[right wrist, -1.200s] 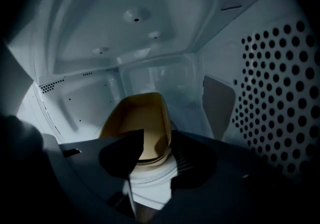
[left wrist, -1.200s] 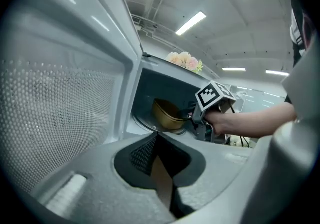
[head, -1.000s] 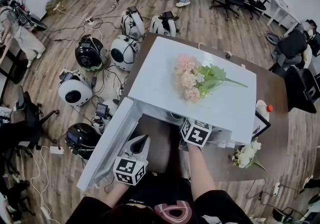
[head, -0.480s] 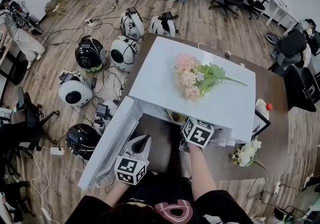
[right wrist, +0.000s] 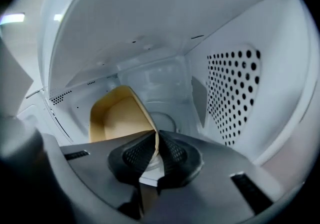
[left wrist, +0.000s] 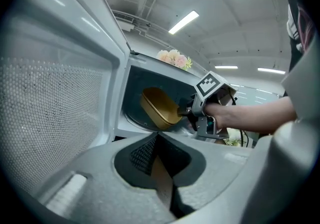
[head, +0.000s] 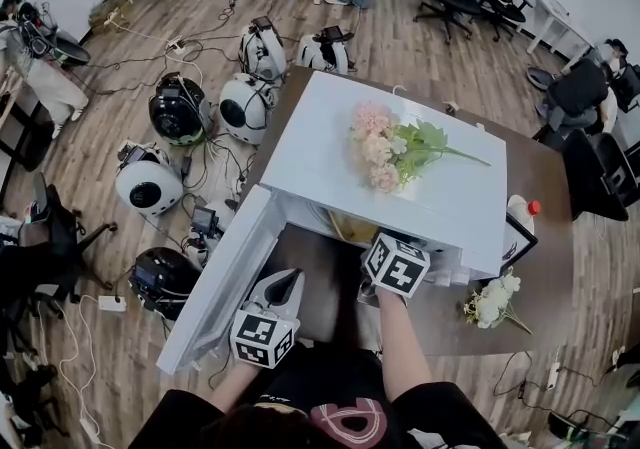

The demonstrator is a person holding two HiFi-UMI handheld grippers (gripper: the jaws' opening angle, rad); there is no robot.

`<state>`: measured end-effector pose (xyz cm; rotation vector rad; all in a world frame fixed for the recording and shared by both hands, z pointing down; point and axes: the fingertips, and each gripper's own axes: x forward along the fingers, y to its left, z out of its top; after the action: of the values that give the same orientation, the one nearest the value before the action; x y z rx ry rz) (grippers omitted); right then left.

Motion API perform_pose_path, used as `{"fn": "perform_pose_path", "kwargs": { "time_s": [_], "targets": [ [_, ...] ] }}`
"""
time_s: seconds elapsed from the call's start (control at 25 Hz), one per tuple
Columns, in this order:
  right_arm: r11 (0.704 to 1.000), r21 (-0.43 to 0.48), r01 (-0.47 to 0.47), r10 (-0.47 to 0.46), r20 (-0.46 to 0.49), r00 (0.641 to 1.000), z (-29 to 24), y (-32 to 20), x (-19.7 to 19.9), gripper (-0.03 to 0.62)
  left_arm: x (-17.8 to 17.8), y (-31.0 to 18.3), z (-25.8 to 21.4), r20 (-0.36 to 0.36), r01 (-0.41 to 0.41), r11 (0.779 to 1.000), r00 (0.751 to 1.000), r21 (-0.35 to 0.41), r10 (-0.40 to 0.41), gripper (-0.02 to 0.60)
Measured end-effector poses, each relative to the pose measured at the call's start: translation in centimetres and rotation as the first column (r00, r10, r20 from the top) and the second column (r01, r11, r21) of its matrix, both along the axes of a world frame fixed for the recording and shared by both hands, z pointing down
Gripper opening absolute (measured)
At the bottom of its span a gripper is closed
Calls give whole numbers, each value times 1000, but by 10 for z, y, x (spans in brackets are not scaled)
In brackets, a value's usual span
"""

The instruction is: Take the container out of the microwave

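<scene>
Brown counter (head: 540,187) carries the white microwave (head: 330,152), door (head: 215,287) swung wide. In its mouth the tan container (right wrist: 117,118) sits tilted. Right gripper (right wrist: 156,140) fingers, just closing, pinch its rim. Left gripper (left wrist: 156,135) fingers pressed together, empty, beside the door.

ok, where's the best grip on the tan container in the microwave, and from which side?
Pinch the rim of its near wall, coming straight in through the open front of the microwave. The container is an open, thin-walled tray, so one jaw fits inside and one outside. The right gripper has just been closing its jaws on that wall, and the container is tilted.
</scene>
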<state>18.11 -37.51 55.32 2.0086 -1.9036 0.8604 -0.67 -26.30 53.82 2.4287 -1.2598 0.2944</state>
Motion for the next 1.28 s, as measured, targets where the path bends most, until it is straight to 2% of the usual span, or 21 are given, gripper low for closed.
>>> {"fn": "perform_pose_path", "kwargs": {
  "time_s": [0.36, 0.8, 1.28],
  "targets": [
    [1000, -18, 9, -8, 12, 1000, 0, 27, -8, 29, -2, 13, -2, -8, -9, 1000, 1000, 10, 9, 9],
    [1000, 6, 13, -13, 11, 1000, -11, 58, -15, 29, -4, 34, -6, -19, -30, 999, 999, 22, 30, 8],
    [1000, -7, -3, 3, 2, 1000, -6, 116, -25, 29, -7, 73, -2, -23, -84, 996, 996, 22, 84, 9]
  ]
}}
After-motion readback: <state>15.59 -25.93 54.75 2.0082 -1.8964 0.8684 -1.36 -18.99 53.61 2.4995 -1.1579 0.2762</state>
